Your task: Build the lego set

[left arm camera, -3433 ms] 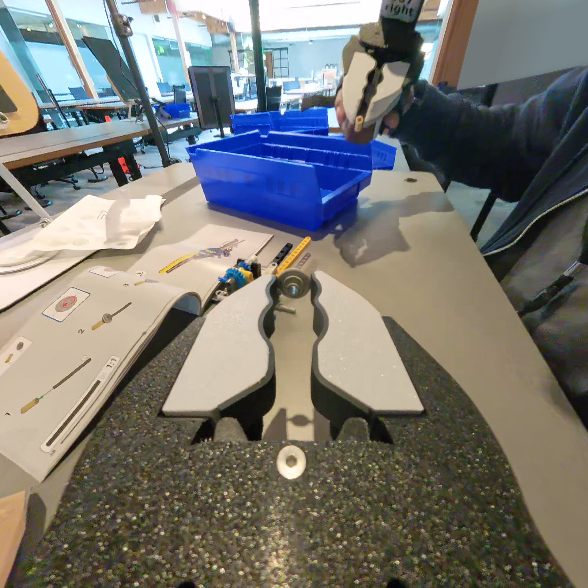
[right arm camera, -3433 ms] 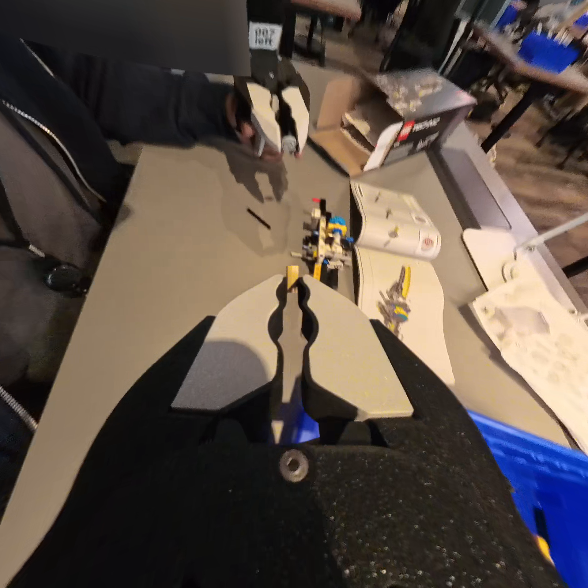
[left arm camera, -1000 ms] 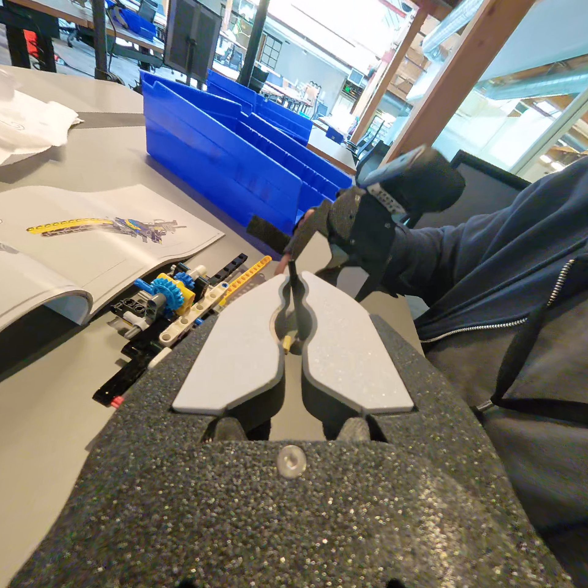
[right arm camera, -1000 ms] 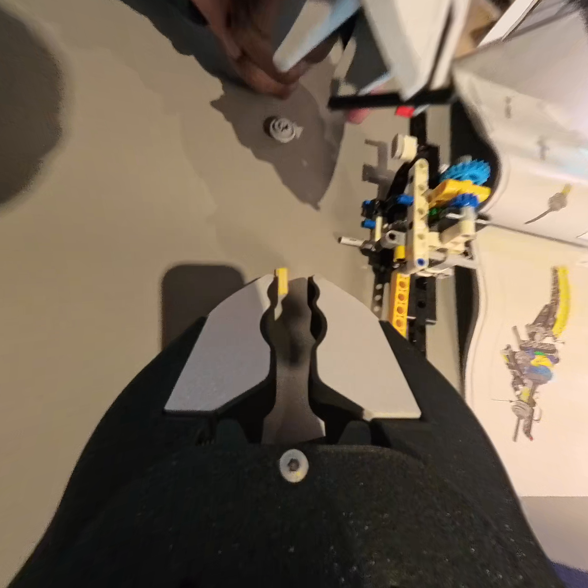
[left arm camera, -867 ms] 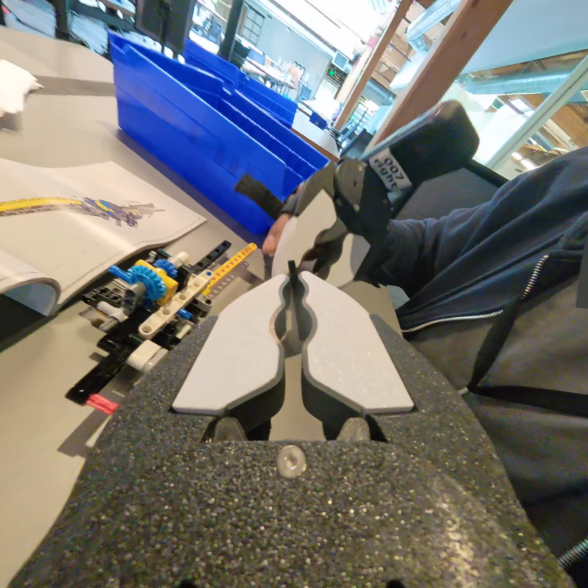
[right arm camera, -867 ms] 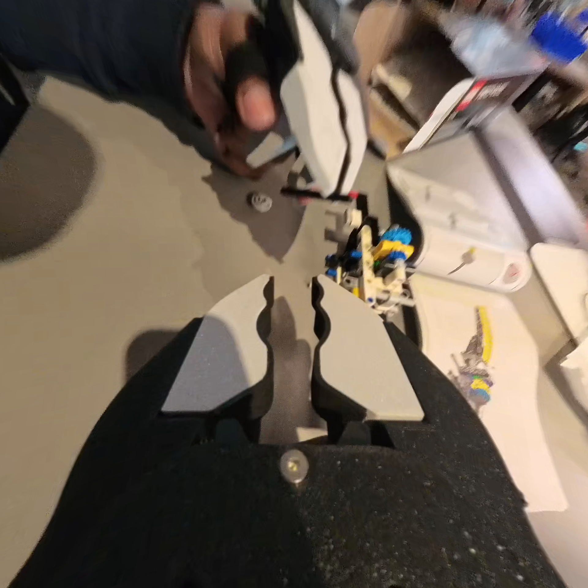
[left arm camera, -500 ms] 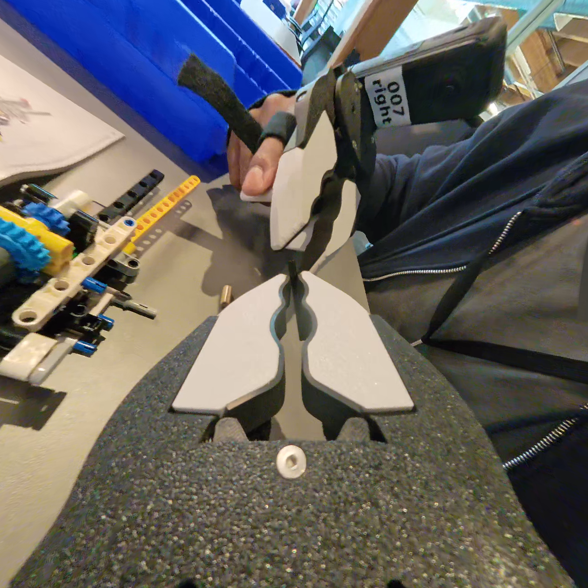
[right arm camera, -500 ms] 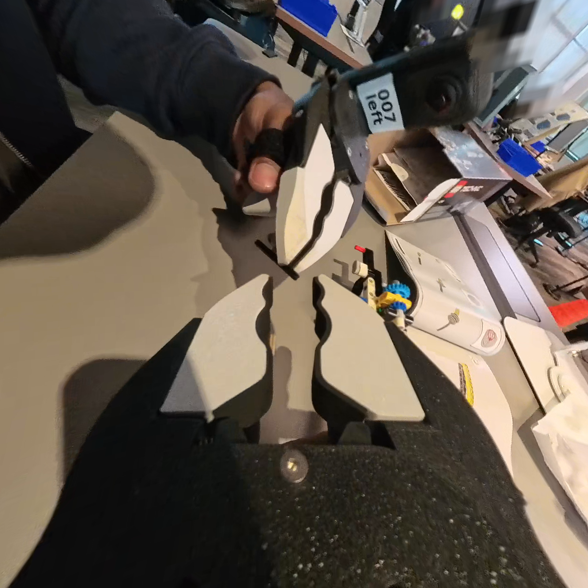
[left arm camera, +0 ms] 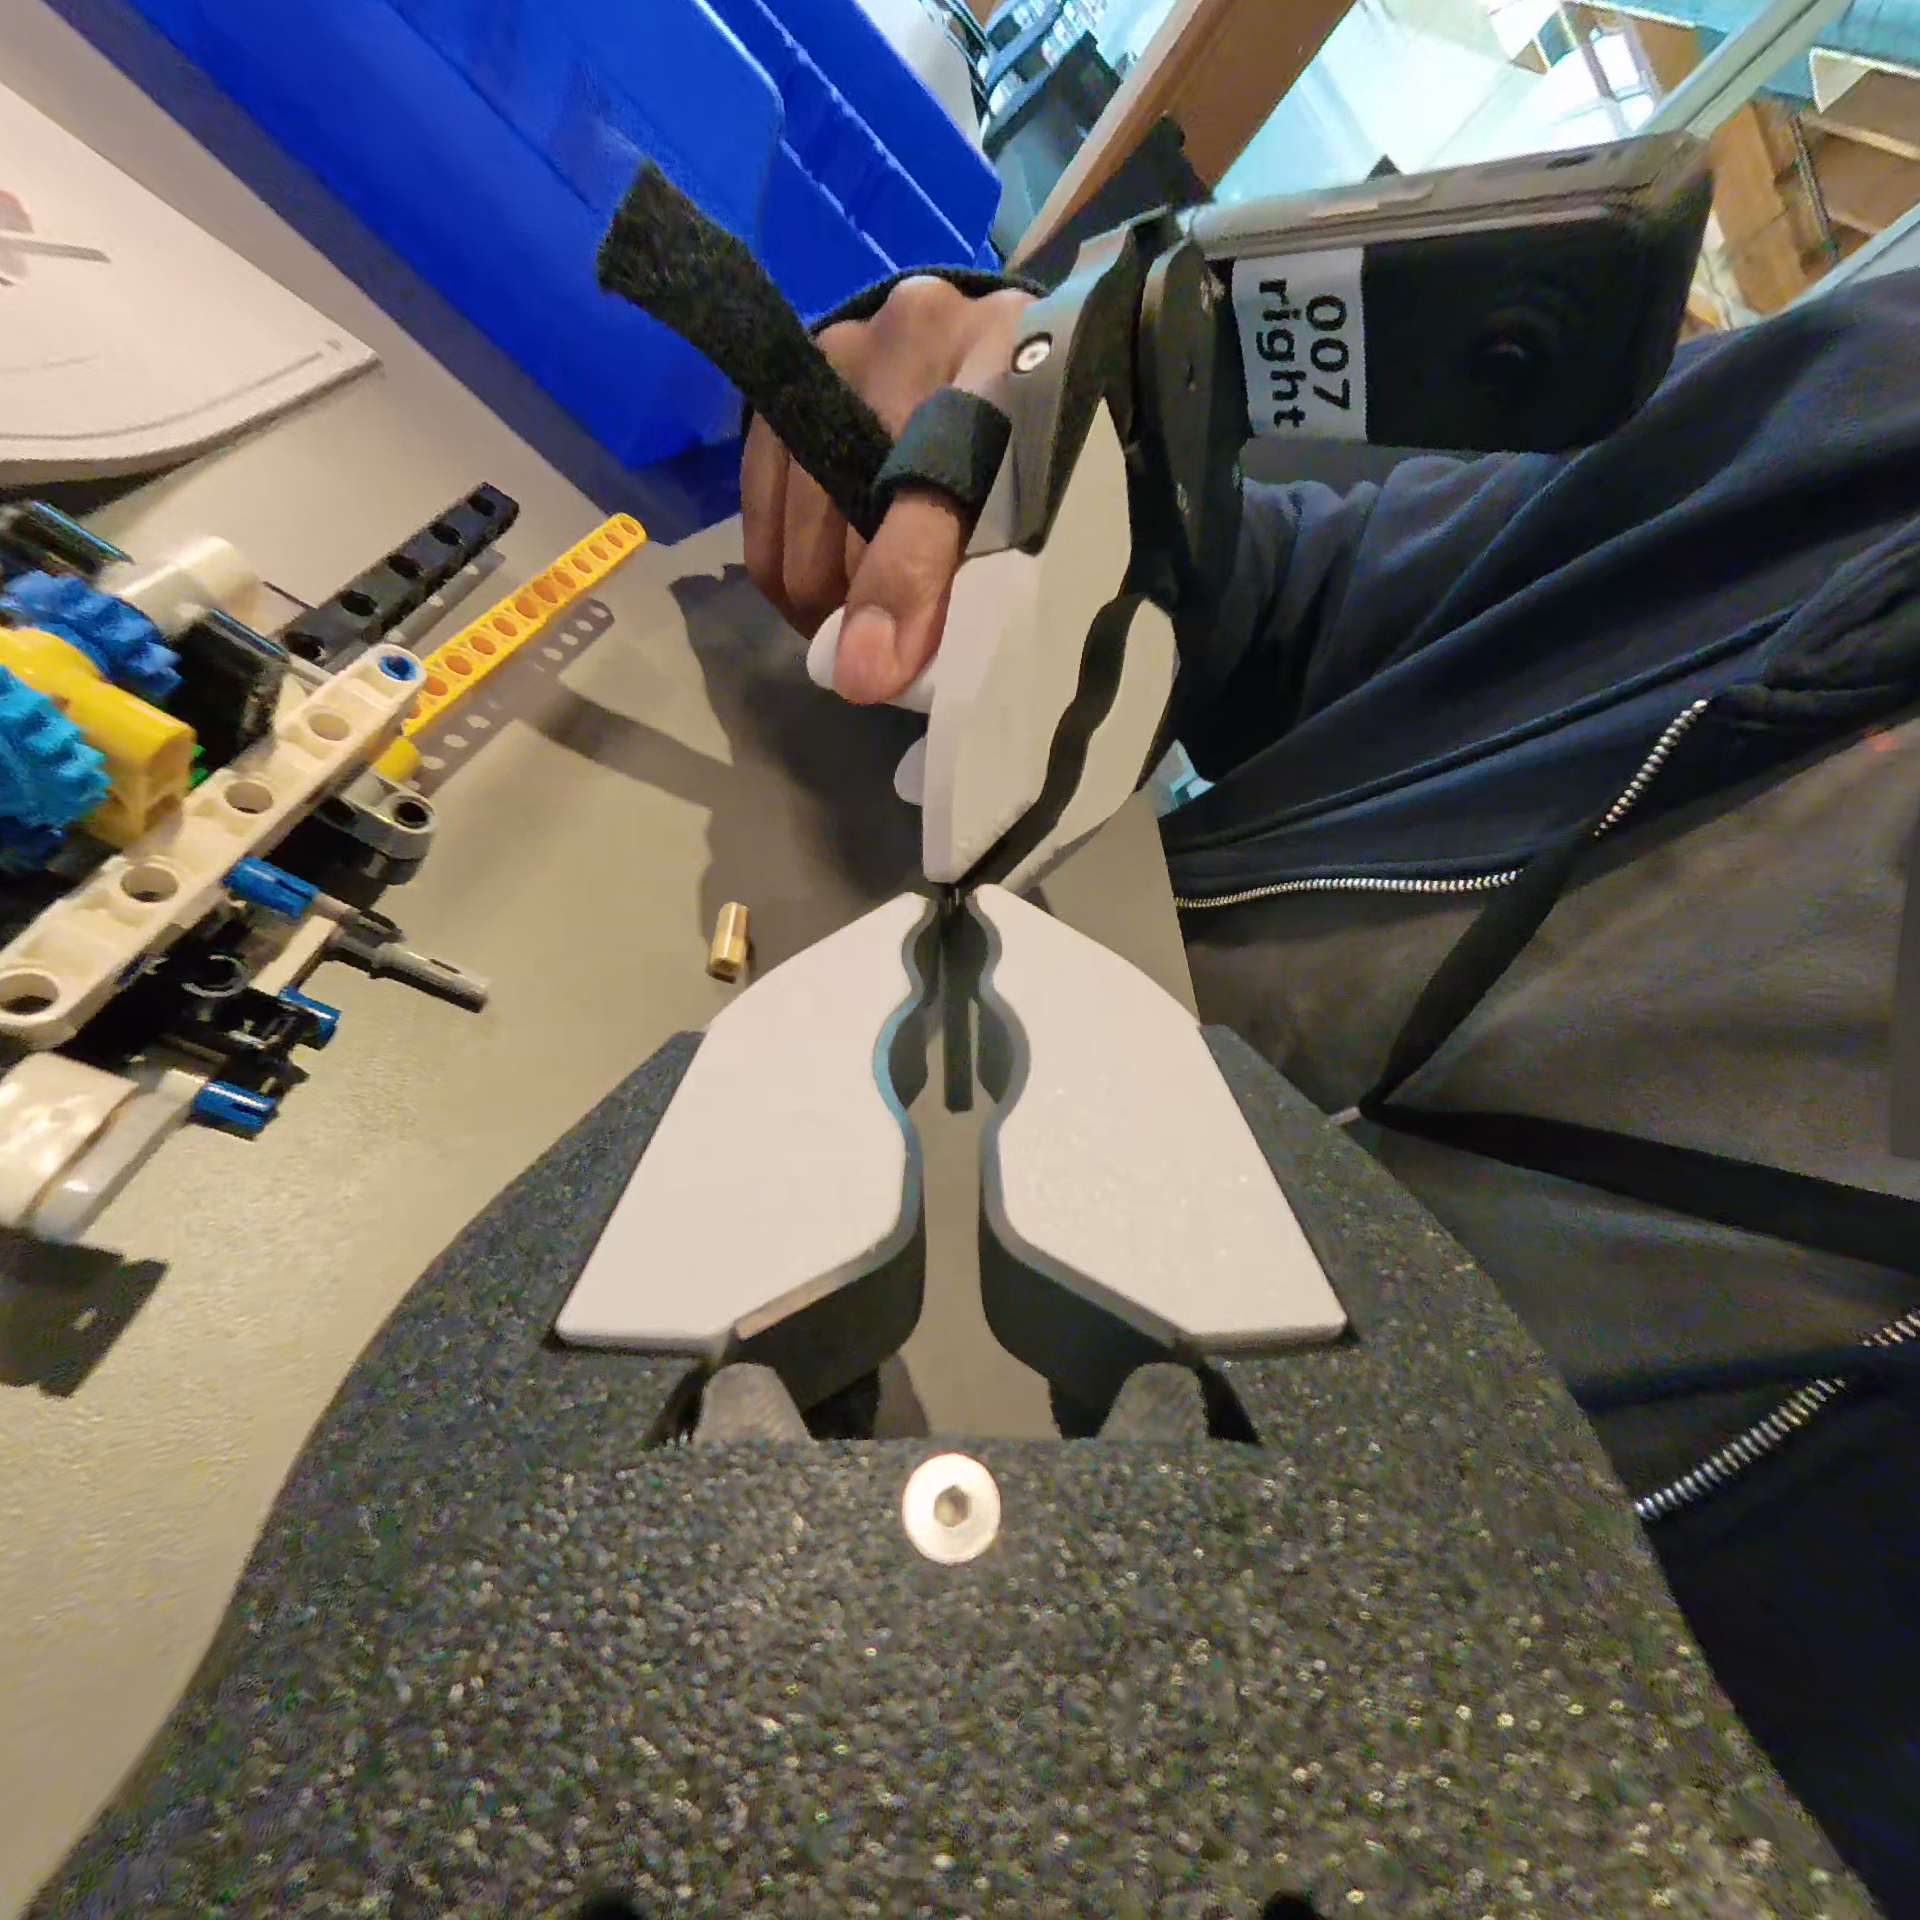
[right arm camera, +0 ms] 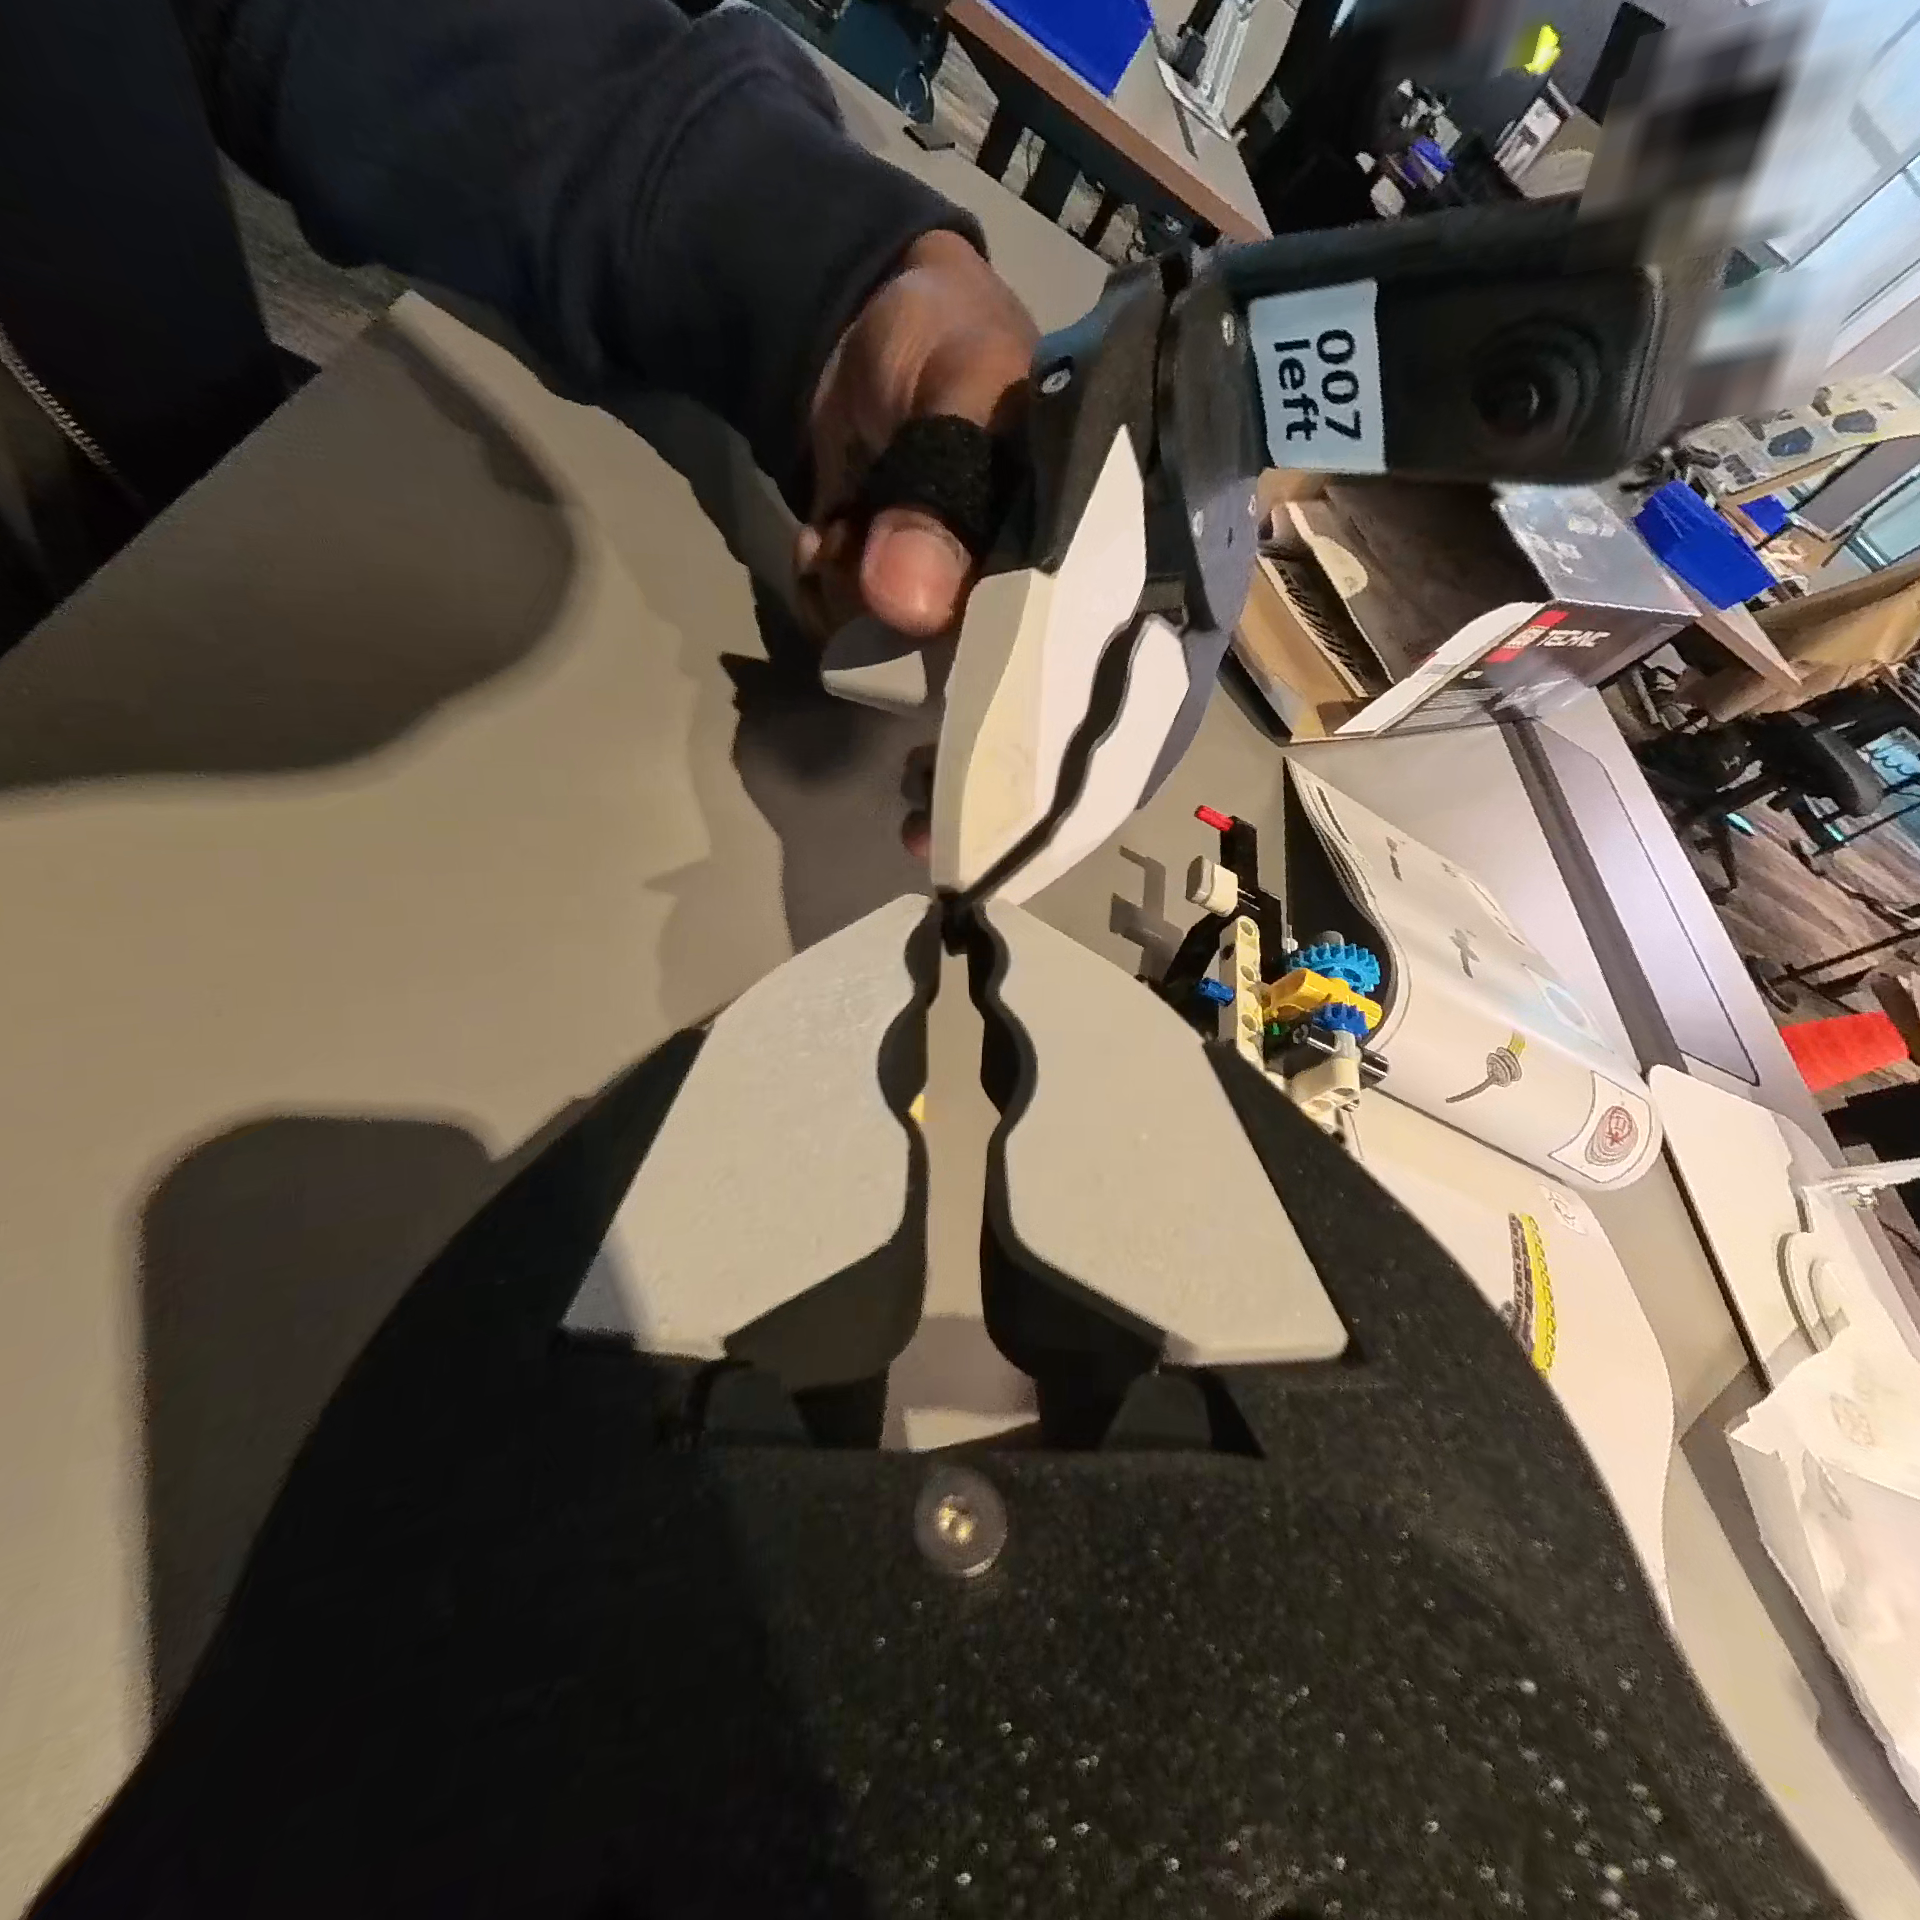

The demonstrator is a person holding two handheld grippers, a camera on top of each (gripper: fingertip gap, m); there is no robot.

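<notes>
My left gripper [left arm camera: 951, 904] is shut on a thin black axle [left arm camera: 953, 1029] that runs along its fingers. My right gripper [right arm camera: 951, 920] meets it tip to tip from above and is closed on the axle's far end [right arm camera: 948, 930]. It also shows in the left wrist view [left arm camera: 971, 873]. A small tan bush [left arm camera: 729, 940] lies loose on the grey table just left of the tips. The partly built model [left arm camera: 156, 831], with white beam, blue gears and a yellow part, lies at the left. It also shows in the right wrist view [right arm camera: 1299, 997].
A yellow beam [left arm camera: 520, 613] and a black beam [left arm camera: 405, 582] stick out of the model toward a blue bin [left arm camera: 468, 208]. The open instruction booklet [right arm camera: 1455, 1039] and the set's box [right arm camera: 1507, 655] lie beyond the model. The person's dark sleeves close off the near side.
The two grippers have come together tip to tip. My right gripper let the small tan piece fall to the table, opened, then closed on the axle's end. My left gripper keeps the axle.
</notes>
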